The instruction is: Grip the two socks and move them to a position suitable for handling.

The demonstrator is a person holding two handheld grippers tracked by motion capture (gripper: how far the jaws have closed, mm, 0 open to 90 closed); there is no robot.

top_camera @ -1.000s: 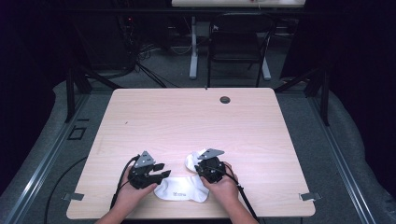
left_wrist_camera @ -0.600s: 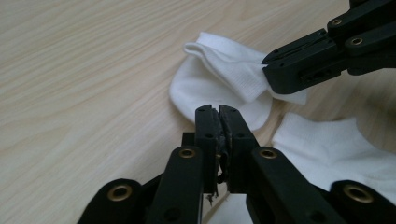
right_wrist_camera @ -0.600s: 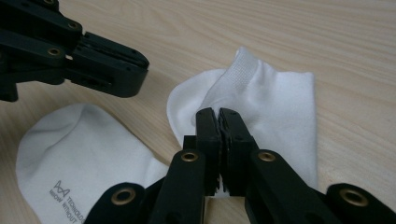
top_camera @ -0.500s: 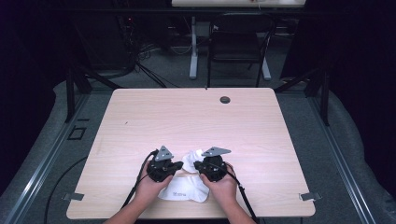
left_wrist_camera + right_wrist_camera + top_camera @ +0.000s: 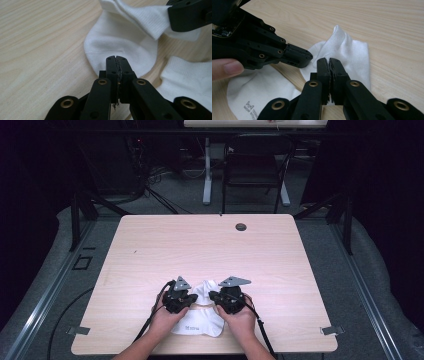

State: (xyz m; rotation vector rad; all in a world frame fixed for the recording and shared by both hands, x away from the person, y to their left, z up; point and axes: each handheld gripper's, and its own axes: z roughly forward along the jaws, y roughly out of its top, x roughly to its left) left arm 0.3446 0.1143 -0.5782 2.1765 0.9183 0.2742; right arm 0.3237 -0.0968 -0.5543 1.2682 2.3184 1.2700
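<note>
Two white socks lie near the table's front edge. The upper sock (image 5: 206, 288) (image 5: 120, 45) (image 5: 352, 55) is bunched into a ridge. The lower sock (image 5: 199, 324) (image 5: 254, 97) carries a small printed logo. My left gripper (image 5: 195, 301) (image 5: 116, 65) is shut, pinching the upper sock's rounded edge, with a sliver of white fabric between its jaws. My right gripper (image 5: 213, 297) (image 5: 329, 67) has just been closing and is shut on the same sock's ribbed cuff. The two grippers' tips sit close together, facing each other over the sock.
The wooden table (image 5: 200, 250) stretches bare beyond the socks, with a dark round grommet (image 5: 241, 226) near its far edge. A chair (image 5: 252, 170) and desk legs stand on the floor behind. The person's hands (image 5: 165, 320) hold both grippers at the front edge.
My left gripper has moved right to the sock beside the right gripper and its jaws have shut. The right hand has stayed in place.
</note>
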